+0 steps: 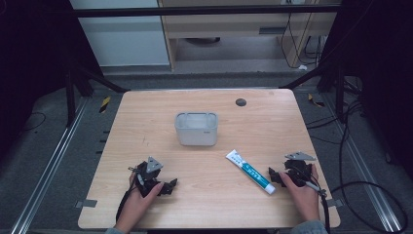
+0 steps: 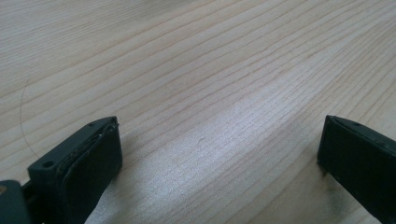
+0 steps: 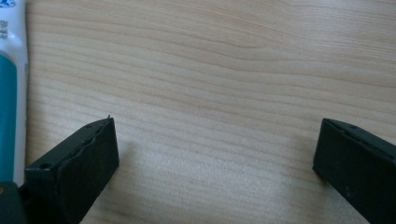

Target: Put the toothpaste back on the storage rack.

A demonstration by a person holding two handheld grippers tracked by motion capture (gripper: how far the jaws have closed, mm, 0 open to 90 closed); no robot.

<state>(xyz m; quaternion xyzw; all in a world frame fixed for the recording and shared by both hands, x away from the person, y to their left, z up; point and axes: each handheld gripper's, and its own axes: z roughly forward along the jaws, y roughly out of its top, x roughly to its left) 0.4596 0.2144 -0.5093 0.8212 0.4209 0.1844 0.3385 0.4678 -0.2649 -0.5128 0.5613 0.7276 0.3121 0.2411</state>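
Observation:
A white and teal toothpaste tube (image 1: 251, 171) lies flat on the wooden table (image 1: 204, 209), slanting from upper left to lower right. A translucent grey box (image 1: 196, 128) stands behind it near the table's middle. My right gripper (image 1: 275, 176) rests on the table just right of the tube's lower end, jaws wide apart over bare wood (image 3: 217, 140); the tube (image 3: 11, 88) runs along the left edge of the right gripper view. My left gripper (image 1: 168, 186) rests at the front left, open over bare wood (image 2: 219, 140), far from the tube.
A small dark round mark (image 1: 240, 102) sits near the table's far right. Black cables (image 1: 370, 195) trail on the floor to the right. Metal rails (image 1: 44, 170) run along the floor on the left, and dark frame legs stand at the back corners.

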